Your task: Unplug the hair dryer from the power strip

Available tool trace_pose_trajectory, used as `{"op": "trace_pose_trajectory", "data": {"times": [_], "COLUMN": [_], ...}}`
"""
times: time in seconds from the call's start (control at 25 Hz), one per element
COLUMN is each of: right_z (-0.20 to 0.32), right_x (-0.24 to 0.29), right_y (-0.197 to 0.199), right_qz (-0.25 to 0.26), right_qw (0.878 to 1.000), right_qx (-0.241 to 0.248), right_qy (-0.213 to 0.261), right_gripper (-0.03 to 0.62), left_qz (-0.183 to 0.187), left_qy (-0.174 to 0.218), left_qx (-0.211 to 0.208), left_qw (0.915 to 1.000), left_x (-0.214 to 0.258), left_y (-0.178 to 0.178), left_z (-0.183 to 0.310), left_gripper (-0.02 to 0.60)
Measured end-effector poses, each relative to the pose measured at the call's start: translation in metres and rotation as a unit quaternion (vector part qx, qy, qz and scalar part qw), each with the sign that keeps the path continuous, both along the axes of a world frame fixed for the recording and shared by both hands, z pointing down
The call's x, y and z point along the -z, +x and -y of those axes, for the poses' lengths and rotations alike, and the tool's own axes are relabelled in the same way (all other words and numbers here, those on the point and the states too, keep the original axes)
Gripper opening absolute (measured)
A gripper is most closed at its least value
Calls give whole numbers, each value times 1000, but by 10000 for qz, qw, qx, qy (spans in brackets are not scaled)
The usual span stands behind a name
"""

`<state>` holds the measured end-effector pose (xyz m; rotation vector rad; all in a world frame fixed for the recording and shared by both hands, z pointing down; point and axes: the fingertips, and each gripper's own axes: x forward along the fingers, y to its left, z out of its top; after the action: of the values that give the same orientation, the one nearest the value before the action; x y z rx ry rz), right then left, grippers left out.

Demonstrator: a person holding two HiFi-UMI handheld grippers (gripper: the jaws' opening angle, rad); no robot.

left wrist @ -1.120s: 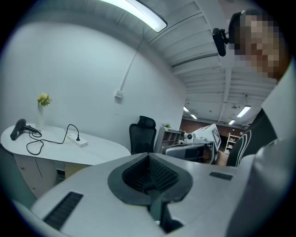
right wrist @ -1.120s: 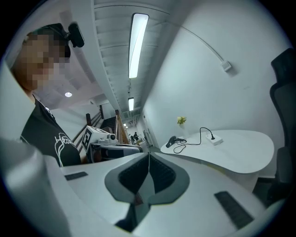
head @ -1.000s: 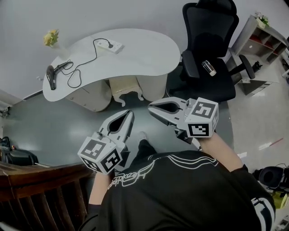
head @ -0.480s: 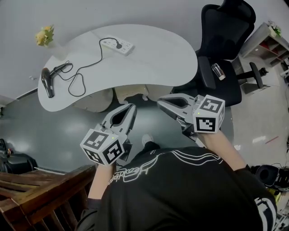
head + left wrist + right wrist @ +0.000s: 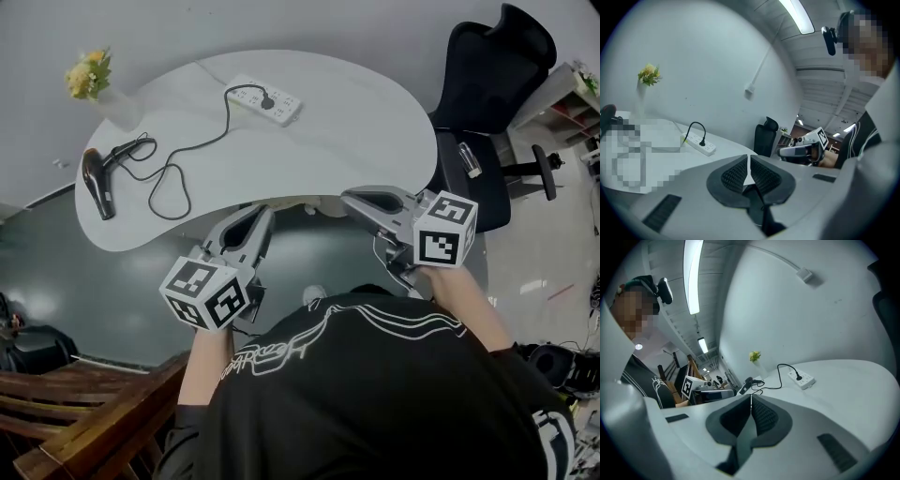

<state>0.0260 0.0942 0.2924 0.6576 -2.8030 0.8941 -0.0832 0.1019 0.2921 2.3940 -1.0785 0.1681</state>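
A black hair dryer lies at the left end of the white curved table. Its black cord loops across the top to a plug in the white power strip near the far edge. The strip with the plug shows in the left gripper view, and the strip and dryer in the right gripper view. My left gripper and right gripper hover at the table's near edge, both shut and holding nothing.
A vase of yellow flowers stands at the table's far left. A black office chair with a small bottle on its seat is to the right. Wooden stair rails sit at lower left.
The person has stepped closer to the table, so both grippers now reach its near edge. Their jaws stay shut.
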Motion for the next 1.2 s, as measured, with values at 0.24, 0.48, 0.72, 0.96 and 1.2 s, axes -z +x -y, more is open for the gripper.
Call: {"op": "trace_pose_trajectory", "data": {"times": [0.24,0.48,0.72,0.96,1.2], "right_z": [31,92,157,201,224], "right_x": [-4,-16,-30,-51,-70], "right_y": [1,4,-1,0,-4], "right_qz": [77,441,341,214,87], "right_qw": [9999,9979,9980,9970,9954], "right_qx": [-45,-127,-28,166,456], "right_qy": [-98,-466,-538,-730,-843], "right_gripper": [-3,-3,-3,-3,-3], "left_qz": [165,452,751,1290,1598], "left_qy": [-85,-271,-295,-183,-219], "left_qx": [62,243,440,725,945], "left_qw": [9998,9983,9958,9888,9824], "left_x": [-11,-31,-54,-83,-111], "left_y": [-8,-14,-21,-27,-39], "left_z": [38,94,160,216,255], "left_gripper": [5,5,5,5,5]}}
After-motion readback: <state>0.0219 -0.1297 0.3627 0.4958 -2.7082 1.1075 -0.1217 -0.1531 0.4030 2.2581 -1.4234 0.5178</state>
